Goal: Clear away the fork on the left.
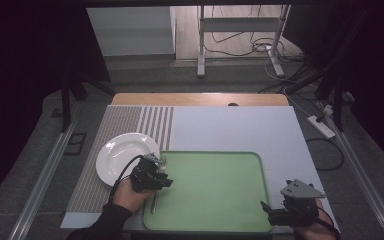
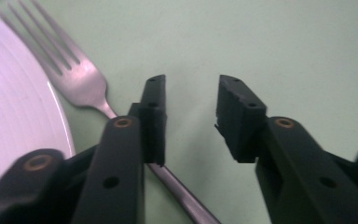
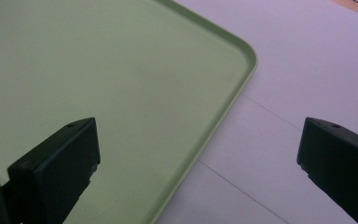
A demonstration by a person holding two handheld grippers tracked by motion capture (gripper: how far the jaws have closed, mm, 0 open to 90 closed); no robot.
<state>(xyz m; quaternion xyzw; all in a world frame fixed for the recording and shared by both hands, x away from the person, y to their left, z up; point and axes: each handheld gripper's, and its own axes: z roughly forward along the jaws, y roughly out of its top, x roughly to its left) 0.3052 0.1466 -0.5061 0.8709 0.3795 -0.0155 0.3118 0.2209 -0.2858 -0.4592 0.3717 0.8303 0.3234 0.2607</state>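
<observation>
Bench (image 1: 230, 125) carries a green tray (image 1: 215, 192), with a white plate (image 1: 120, 157) just left of the left tool (image 2: 191, 116). Fork (image 2: 81, 81) lies on the tray, released, its handle passing under that tool's left jaw; jaws apart, gripping nothing. Right tool (image 3: 196, 154) spread wide over the tray's corner. Fork placement appears done; withdrawal remains.

A green tray (image 1: 215, 192) lies on a pale mat on the table, close to the near edge. A white plate (image 1: 117, 157) sits just beside the tray's far left corner, partly on a striped placemat (image 1: 115, 125). A fork (image 1: 154, 200) lies along the tray's left side, tines toward the plate. The left gripper (image 1: 155, 167), held in a hand (image 1: 130, 195), sits low over the fork's upper part. The right gripper (image 1: 270, 210) hovers at the tray's near right corner
</observation>
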